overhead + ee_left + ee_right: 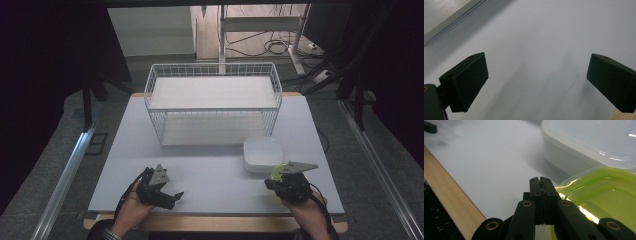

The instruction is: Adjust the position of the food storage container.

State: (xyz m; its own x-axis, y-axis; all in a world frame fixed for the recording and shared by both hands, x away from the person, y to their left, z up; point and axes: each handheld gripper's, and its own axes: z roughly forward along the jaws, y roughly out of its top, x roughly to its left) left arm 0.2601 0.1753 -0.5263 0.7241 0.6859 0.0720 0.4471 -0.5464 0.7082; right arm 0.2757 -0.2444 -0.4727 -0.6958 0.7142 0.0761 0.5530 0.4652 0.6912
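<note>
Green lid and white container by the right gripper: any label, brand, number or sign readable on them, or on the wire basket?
None: no text, number or sign can be read.
Green lid: plain, glossy.
White container: plain.
White wire basket: no tag to be seen.

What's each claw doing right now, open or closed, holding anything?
Left claw: open, nothing between its jaws.
Right claw: closed, nothing held; green lid lies beside it.
</note>
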